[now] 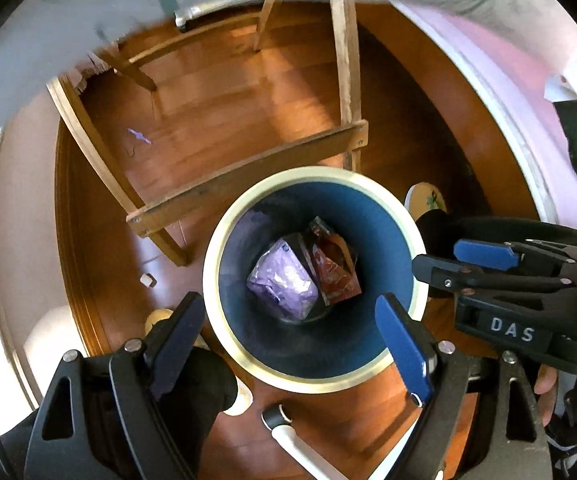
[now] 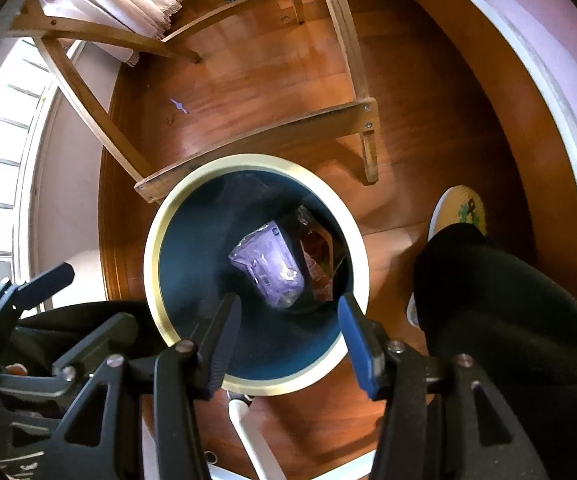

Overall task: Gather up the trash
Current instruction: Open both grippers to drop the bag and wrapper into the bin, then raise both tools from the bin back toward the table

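A round bin with a cream rim and dark blue inside stands on the wood floor; it also shows in the right wrist view. At its bottom lie a purple packet and a red-brown wrapper. My left gripper is open and empty above the bin's near rim. My right gripper is open and empty above the bin; in the left wrist view it comes in from the right.
A wooden chair frame stands just behind the bin. A small purple scrap lies on the floor under the chair. A shoe is right of the bin. A small white bit lies left of the bin.
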`<state>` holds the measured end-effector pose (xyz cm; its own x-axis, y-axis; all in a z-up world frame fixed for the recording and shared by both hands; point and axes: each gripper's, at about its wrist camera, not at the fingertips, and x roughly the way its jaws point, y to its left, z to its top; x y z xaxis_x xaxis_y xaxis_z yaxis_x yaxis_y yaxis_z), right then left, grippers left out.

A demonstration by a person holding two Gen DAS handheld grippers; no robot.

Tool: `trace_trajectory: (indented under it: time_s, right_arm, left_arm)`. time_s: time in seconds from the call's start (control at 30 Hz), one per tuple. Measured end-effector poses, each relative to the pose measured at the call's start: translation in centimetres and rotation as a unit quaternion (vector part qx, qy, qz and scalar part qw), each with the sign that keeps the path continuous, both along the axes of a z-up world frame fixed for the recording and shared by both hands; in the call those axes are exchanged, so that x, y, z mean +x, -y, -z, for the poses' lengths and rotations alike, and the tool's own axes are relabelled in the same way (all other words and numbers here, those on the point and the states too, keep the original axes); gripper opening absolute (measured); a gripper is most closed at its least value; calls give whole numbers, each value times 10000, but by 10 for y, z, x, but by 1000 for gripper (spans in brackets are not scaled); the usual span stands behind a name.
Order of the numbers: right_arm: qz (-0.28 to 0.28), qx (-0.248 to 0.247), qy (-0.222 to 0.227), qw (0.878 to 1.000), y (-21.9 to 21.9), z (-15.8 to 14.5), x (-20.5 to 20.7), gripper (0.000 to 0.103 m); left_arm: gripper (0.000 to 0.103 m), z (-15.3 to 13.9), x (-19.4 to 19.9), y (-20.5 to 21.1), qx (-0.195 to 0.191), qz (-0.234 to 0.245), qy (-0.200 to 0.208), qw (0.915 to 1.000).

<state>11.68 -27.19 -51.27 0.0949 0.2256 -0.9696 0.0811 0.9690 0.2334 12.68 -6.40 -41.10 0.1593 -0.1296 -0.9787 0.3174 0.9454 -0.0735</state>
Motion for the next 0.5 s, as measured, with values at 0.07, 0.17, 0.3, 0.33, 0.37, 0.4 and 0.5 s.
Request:
trace_trajectory:
  time_s: [0.07, 0.17, 0.3, 0.33, 0.37, 0.4, 0.5]
  right_arm:
    - [-104, -86, 123, 9998, -3, -8, -3, 51]
    - [-273, -149, 325, 9990, -6, -26, -9, 51]
    - [-376, -74, 616, 9974, -6, -62, -20, 51]
    - [-384, -33, 715, 9967, -5, -72, -24, 51]
    - [-419, -41, 806, 9959, -4, -84, -28, 51]
    - [-461, -51, 883, 9950, -2, -94, -31, 51]
    - [-583, -73, 1261, 9903, 2, -134, -42, 51]
  left_arm:
    - [86, -9, -4, 1, -6, 52, 134, 9999]
    - [86, -28, -12, 2, -70, 143, 296, 9994]
    - [86, -72, -25, 0, -348, 192, 635, 9972]
    - [86, -89, -29, -1, -435, 196, 736, 9961]
    - [86, -101, -32, -2, -496, 212, 831, 9951]
    - [86, -114, -36, -4, -549, 236, 932, 9938]
    - [86, -161, -47, -10, -661, 303, 1379, 9878]
